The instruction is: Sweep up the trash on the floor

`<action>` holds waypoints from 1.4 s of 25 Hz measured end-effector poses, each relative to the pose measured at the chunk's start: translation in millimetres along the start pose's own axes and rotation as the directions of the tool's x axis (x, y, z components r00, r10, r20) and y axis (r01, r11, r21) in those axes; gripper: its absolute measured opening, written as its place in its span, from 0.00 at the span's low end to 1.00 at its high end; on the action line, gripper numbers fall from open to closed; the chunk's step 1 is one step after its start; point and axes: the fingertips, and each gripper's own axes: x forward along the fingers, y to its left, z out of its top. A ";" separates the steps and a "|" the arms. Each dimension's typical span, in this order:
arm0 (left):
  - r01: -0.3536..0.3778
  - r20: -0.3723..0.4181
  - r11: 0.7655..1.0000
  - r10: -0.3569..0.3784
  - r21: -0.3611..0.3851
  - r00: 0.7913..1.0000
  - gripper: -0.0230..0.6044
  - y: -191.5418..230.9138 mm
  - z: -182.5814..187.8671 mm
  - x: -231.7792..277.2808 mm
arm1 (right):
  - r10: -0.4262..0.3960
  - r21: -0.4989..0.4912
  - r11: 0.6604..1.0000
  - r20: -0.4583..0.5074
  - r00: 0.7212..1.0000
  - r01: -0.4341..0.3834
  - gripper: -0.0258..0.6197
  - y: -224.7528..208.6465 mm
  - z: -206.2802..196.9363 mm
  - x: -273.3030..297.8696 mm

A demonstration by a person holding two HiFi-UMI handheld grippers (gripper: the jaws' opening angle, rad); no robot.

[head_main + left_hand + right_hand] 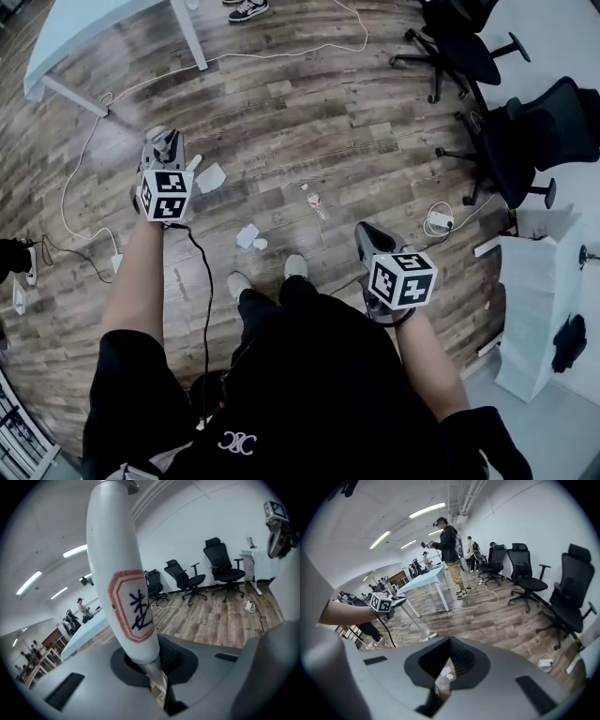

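Scraps of trash lie on the wood floor ahead of my feet: a white paper sheet (211,176), a crumpled paper (247,235) with a smaller bit (260,244) beside it, and a small wrapper (314,202). My left gripper (167,150) is raised at the left and shut on a white handle (123,573) with a red-edged label, which stands up between its jaws (157,686). In the right gripper view the handle (412,619) runs as a thin pole down to the floor. My right gripper (370,239) is shut with nothing in it; paper scraps (445,672) show past it (440,686).
A light table (94,28) stands at the back left, with a white cable (281,52) trailing across the floor. Black office chairs (525,131) line the right side, by a power adapter (438,223) and a white stand (539,281). A person (450,555) stands by the table.
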 end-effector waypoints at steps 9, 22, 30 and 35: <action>0.189 -0.080 0.982 -0.186 0.026 0.979 0.06 -78.7 -46.6 32.8 | 0.003 0.127 0.992 0.017 1.000 -0.005 0.06 -16.0 0.4 -8.7; 0.306 -0.067 0.948 -0.312 -0.088 0.948 0.07 -130.3 -67.2 -35.8 | 0.054 0.195 0.979 0.023 0.998 -0.058 0.06 6.0 -5.0 -5.2; 0.400 -0.057 0.913 -0.404 -0.079 0.913 0.07 -159.4 -65.8 -80.2 | 0.079 0.190 0.978 0.042 0.996 -0.086 0.06 27.8 -8.4 -14.5; 0.419 -0.051 0.904 -0.423 -0.082 0.905 0.07 -175.3 -63.5 -103.5 | 0.089 0.226 0.969 0.049 0.995 -0.098 0.06 39.3 -16.4 -16.6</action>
